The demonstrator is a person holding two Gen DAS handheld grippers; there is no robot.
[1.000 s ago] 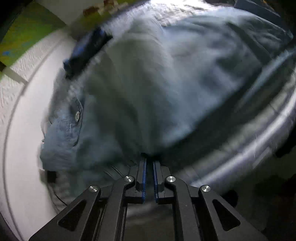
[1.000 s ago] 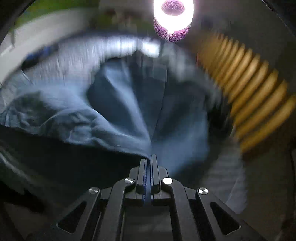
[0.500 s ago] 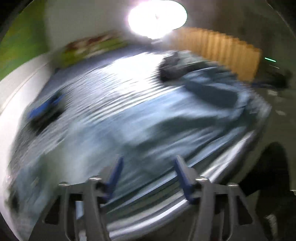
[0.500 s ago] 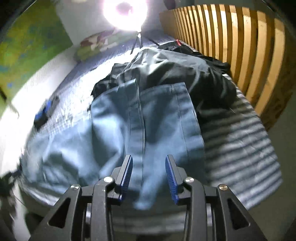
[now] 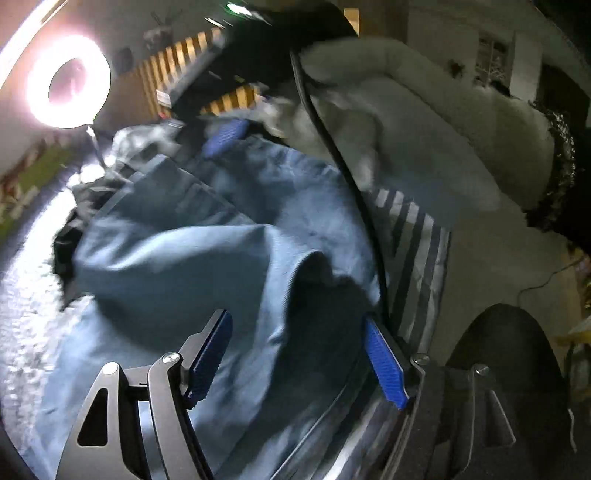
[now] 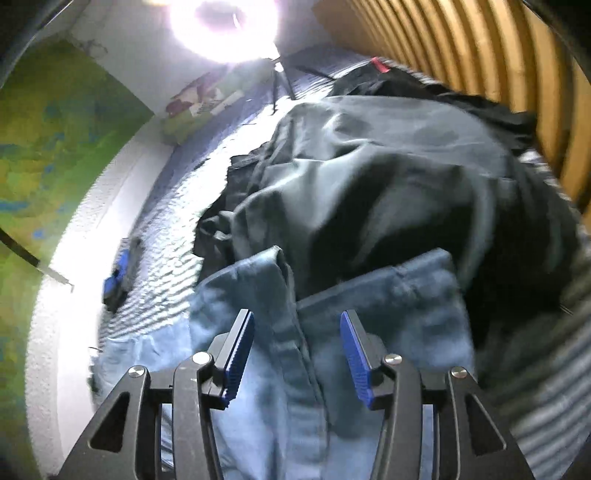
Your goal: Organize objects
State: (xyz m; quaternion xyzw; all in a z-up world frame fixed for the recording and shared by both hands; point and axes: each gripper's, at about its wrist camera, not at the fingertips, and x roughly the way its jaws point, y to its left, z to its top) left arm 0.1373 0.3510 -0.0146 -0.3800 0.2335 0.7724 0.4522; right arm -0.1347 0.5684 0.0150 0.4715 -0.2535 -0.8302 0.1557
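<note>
A light blue denim garment [image 5: 207, 266] lies spread on the striped bed cover [image 5: 413, 236]; it also shows in the right wrist view [image 6: 369, 306]. My left gripper [image 5: 295, 325] is open and empty just above the denim near the bed's edge. My right gripper [image 6: 297, 321] is open and empty over the denim's placket. A dark grey garment [image 6: 388, 173] and a black one [image 6: 461, 99] are heaped behind the denim. The person's fleece sleeve [image 5: 424, 122] reaches over the bed.
A ring light [image 6: 221, 26] on a tripod stands on the far side of the bed. A wooden slatted headboard [image 6: 480, 48] runs along the right. A blue and black object [image 6: 118, 273] lies on the cover near the white wall. A patterned pillow [image 6: 199, 107] sits at the far end.
Both grippers were shut on the denim a second ago; both have opened and let it go. The denim now lies flat on the bed. The left camera has swung right.
</note>
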